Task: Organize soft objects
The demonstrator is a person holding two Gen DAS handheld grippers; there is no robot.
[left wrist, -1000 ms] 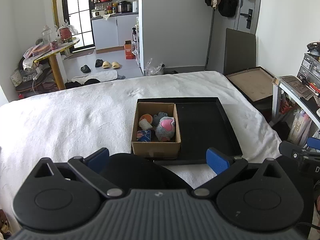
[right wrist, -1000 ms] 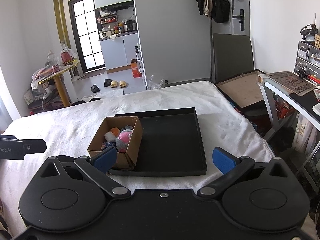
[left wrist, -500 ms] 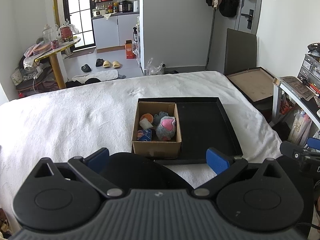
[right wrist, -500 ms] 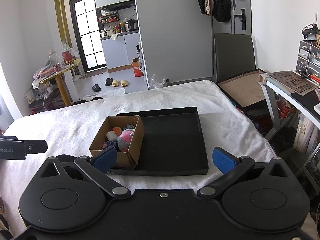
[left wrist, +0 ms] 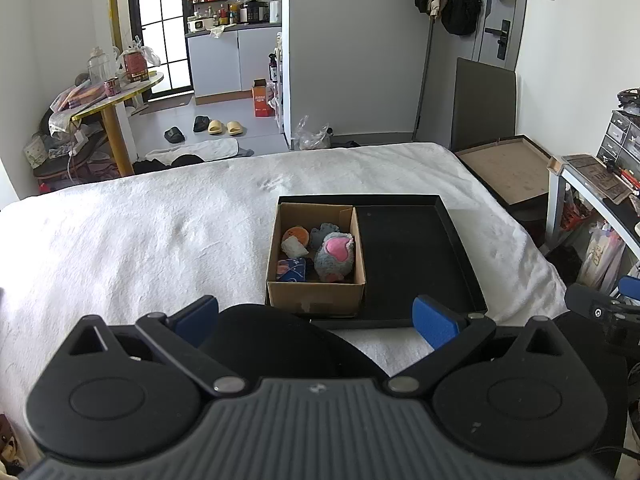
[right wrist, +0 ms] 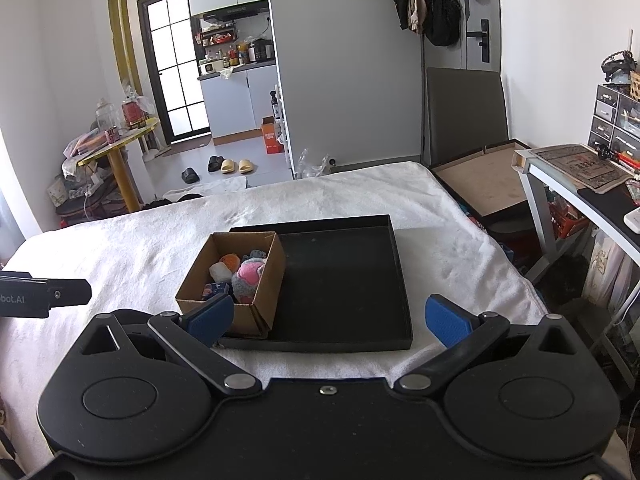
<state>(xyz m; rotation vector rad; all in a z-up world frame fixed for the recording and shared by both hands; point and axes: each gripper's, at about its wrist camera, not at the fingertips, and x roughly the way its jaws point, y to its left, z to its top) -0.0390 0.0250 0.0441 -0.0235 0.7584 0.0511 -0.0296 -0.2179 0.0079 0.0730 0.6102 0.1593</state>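
Both spread wide, empty: left gripper point(left wrist: 316, 316), right gripper point(right wrist: 328, 318). Soft toys point(left wrist: 334, 254) gathered in cardboard box point(left wrist: 316, 298), at nine o'clock of black tray point(left wrist: 416, 256), presumably for sorting.

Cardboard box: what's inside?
In the cardboard box: grey plush with pink heart, orange toy, white piece, blue patterned item, grey-blue plush. Anything underneath is hidden.

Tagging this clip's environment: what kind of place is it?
Likely a small studio flat, not a lab: the work surface is a bed under a white cover, a kitchenette sits behind, and slippers lie on the floor.
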